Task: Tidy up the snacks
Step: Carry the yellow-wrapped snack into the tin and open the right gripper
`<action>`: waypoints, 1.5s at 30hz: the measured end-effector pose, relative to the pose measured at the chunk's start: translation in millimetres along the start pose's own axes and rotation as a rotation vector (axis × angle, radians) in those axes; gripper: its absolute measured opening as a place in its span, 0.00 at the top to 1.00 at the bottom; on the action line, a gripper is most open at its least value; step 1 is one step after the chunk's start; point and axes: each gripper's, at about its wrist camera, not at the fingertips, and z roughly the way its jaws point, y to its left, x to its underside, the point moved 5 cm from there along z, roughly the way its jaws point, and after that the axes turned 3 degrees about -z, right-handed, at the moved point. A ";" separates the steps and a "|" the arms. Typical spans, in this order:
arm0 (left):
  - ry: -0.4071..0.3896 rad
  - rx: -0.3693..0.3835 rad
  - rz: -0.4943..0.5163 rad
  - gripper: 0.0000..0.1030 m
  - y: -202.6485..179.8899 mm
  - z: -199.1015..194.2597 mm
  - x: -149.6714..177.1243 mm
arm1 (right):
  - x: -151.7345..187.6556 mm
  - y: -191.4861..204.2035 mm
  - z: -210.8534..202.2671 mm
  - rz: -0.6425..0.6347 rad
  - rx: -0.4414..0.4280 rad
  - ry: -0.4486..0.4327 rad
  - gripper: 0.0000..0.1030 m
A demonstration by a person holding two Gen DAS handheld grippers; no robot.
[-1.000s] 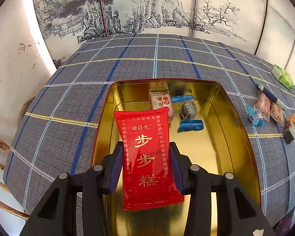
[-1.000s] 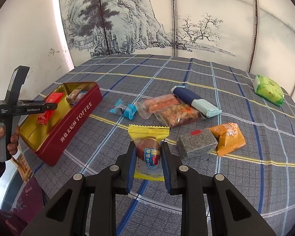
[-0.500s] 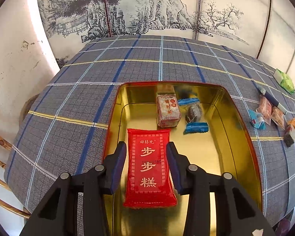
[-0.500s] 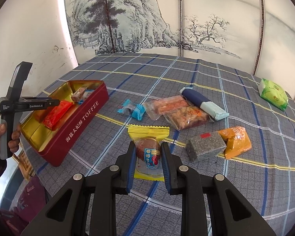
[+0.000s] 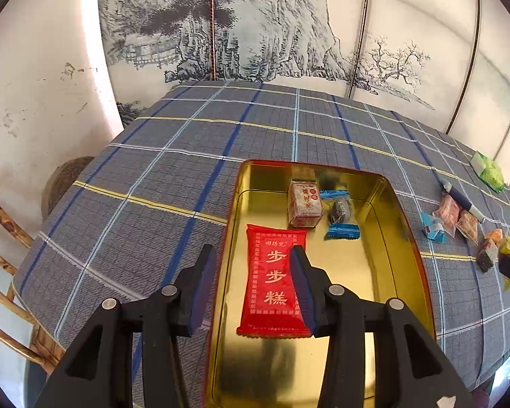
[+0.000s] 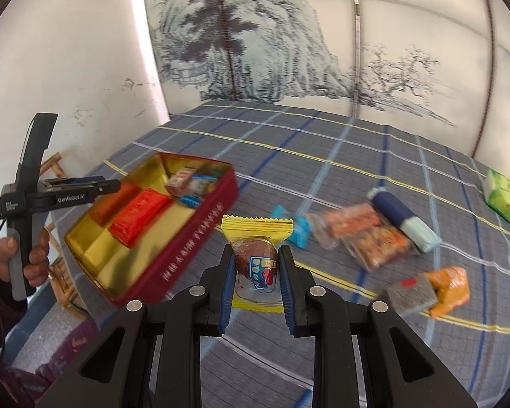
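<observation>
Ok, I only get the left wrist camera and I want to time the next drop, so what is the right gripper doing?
Observer: The right gripper is shut on a yellow-wrapped snack. Something dark and round shows through the wrapper.
Operator: Where is the tin from there?
Observer: The tin lies ahead and to the left of that gripper. Its dark red, lettered side wall faces the camera.
Operator: Is my gripper in the way?
Observer: Seen from the side, the left gripper hangs over the tin's far edge. It is clear of the red packet, which lies flat inside.
</observation>
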 end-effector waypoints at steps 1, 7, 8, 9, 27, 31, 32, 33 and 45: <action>-0.004 -0.008 -0.003 0.56 2.4 -2.4 0.7 | -5.5 6.7 5.6 0.000 -0.030 0.002 0.75; -0.053 -0.047 0.005 0.48 12.8 -20.1 2.9 | -42.2 49.9 55.2 0.009 -0.214 0.055 0.75; -0.064 -0.054 0.014 0.46 13.6 -23.7 3.3 | -49.6 58.6 67.3 0.008 -0.244 0.072 0.75; -0.072 -0.057 0.022 0.45 14.1 -26.7 3.6 | -55.3 66.3 77.5 0.003 -0.262 0.085 0.75; -0.129 -0.103 0.053 0.37 43.1 -37.0 9.5 | -96.8 120.9 205.4 0.029 -0.303 0.302 0.75; -0.126 -0.111 0.064 0.36 44.2 -32.3 10.9 | -102.7 124.5 215.1 0.031 -0.284 0.317 0.75; -0.125 -0.110 0.064 0.36 44.3 -31.5 11.5 | -103.3 125.4 217.2 0.029 -0.277 0.322 0.75; -0.125 -0.110 0.064 0.36 44.7 -31.6 12.5 | -104.0 126.4 219.3 0.027 -0.270 0.327 0.75; -0.130 -0.124 0.057 0.23 55.5 -31.4 16.0 | -105.2 136.3 230.2 0.033 -0.255 0.332 0.75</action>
